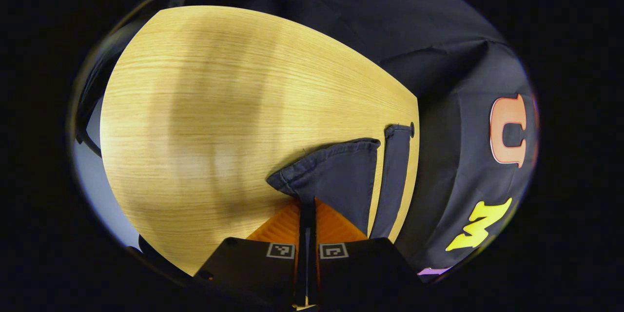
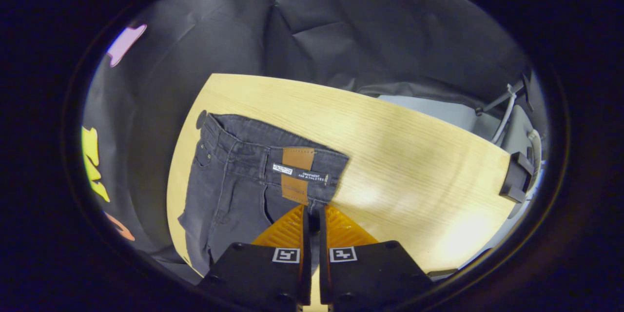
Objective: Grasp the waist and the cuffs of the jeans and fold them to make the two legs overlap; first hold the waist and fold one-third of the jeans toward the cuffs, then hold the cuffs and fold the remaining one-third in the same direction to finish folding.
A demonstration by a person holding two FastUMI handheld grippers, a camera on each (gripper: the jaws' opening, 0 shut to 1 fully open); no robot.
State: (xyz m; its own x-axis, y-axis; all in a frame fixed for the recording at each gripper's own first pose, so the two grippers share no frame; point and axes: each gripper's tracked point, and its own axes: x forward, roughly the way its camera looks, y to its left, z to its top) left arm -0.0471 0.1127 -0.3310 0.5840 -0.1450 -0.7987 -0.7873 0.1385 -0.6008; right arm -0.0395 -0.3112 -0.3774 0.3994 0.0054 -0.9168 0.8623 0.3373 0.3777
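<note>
Early in the task, by the look of it. Jeans (image 2: 234, 180) spread on the surface (image 2: 399, 156), toward one end of it near the booth wall. Waist (image 2: 273, 153) seen flat in the right gripper view, leather patch (image 2: 296, 175) facing up, not yet folded toward the cuffs. In the left gripper view, two cuffs: one cuff (image 1: 336, 170) raised and bunched at the tongs, the other cuff (image 1: 396, 175) lying flat just beside it near the surface's edge. Legs therefore not yet overlapped, though seemingly being brought together.

Left tongs (image 1: 307, 204) pressed nearly together, pinching the hem of the nearer cuff; cloth seen running into the narrow gap. Right tongs (image 2: 312, 212) also drawn close, tips at the waist edge just below the patch, apparently gripping that edge; exact bite of cloth hidden by the fingers.

Done so far, as judged: grasp at both ends only. Left to do: laying one leg over the other, then the fold of the waist third toward the cuffs, then the cuff third in the same direction.
</note>
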